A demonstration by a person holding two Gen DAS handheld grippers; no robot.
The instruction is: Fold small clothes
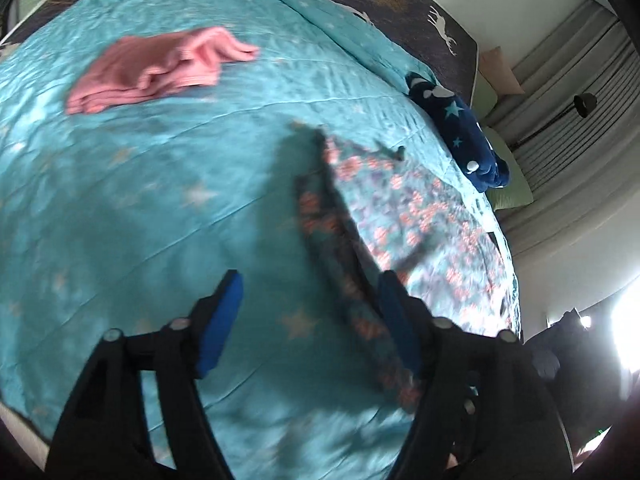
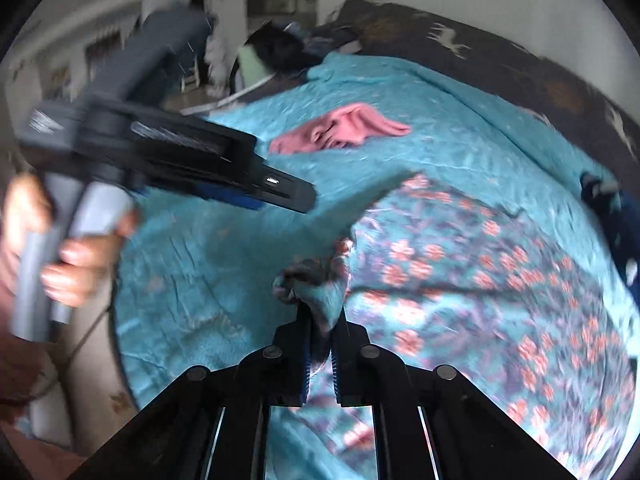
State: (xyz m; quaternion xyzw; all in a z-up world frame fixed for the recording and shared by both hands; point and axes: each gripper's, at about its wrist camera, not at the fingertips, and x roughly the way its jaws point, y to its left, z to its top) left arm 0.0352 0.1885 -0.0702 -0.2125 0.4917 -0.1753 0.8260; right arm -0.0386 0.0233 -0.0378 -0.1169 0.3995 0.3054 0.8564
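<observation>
A teal floral garment (image 2: 472, 288) with pink flowers lies spread on the turquoise bedspread (image 2: 224, 264). My right gripper (image 2: 322, 316) is shut on a bunched corner of it, lifted a little. In the left wrist view the floral garment (image 1: 424, 216) lies to the right, with a folded edge running under my right finger. My left gripper (image 1: 312, 284) is open and holds nothing, above the bedspread (image 1: 140, 200). It also shows in the right wrist view (image 2: 288, 194), hand-held at the left. A crumpled pink garment (image 1: 160, 68) lies farther back; it also shows in the right wrist view (image 2: 340, 130).
A dark blue star-patterned garment (image 1: 460, 128) lies at the bed's right edge. A dark blanket with white deer (image 1: 400, 4) runs along the far side. Grey curtains (image 1: 568, 92) and a bright window stand to the right.
</observation>
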